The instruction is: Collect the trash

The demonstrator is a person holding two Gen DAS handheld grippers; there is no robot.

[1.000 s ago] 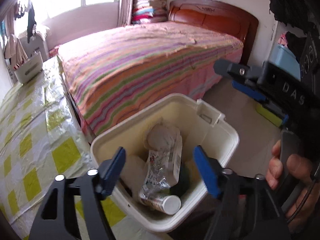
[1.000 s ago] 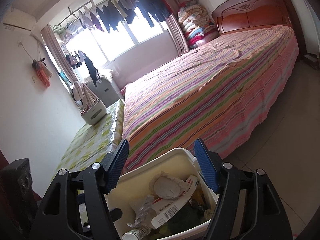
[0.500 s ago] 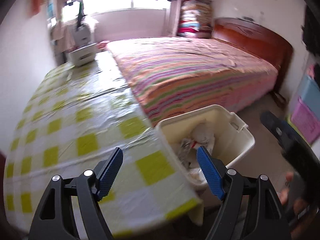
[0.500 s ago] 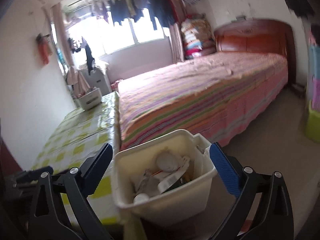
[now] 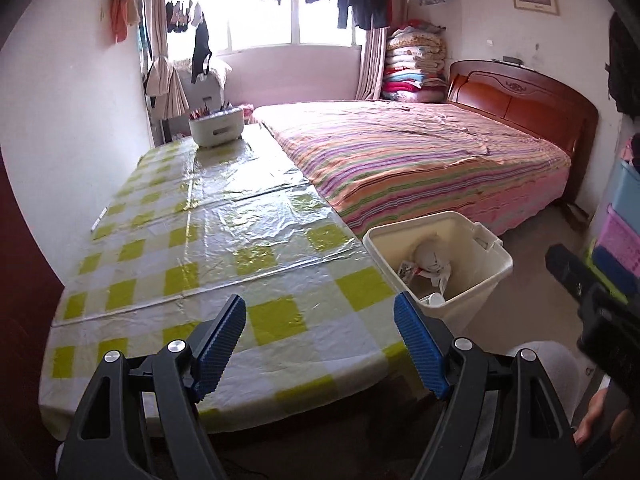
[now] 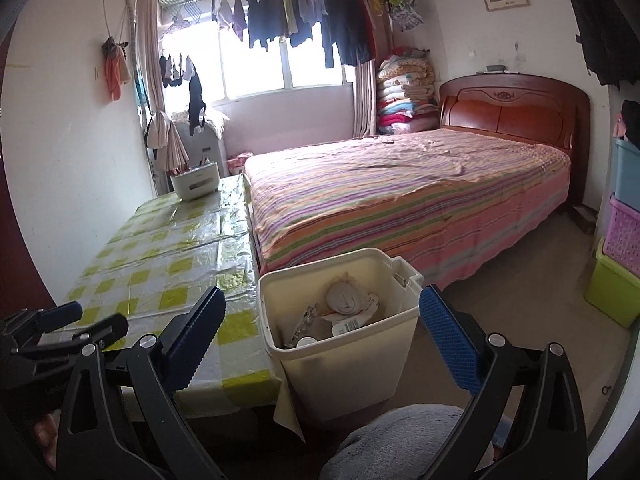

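A cream trash bin [image 5: 494,276] stands on the floor at the table's near right corner, against the bed. Inside lie crumpled white paper [image 5: 430,258], wrappers and a small bottle [image 5: 434,299]. My left gripper [image 5: 318,304] hovers open over the table's front edge with nothing between its blue pads; the bin is to its right. In the right wrist view, the right gripper [image 6: 322,296] stands wide open and empty, back from the bin [image 6: 344,376], with the paper [image 6: 346,300] visible beyond it. Each gripper shows at the edge of the other's view.
A yellow-checked plastic cloth covers the table [image 5: 200,240], bare except for a white basket [image 5: 216,126] at its far end. A striped bed [image 5: 420,160] runs along the right. Stacked plastic crates [image 6: 624,232] line the right wall. A grey-clad knee [image 6: 400,440] sits below.
Both grippers have drawn back and up from just above the bin, so the whole table and room now show. The right gripper's jaws have spread wider.
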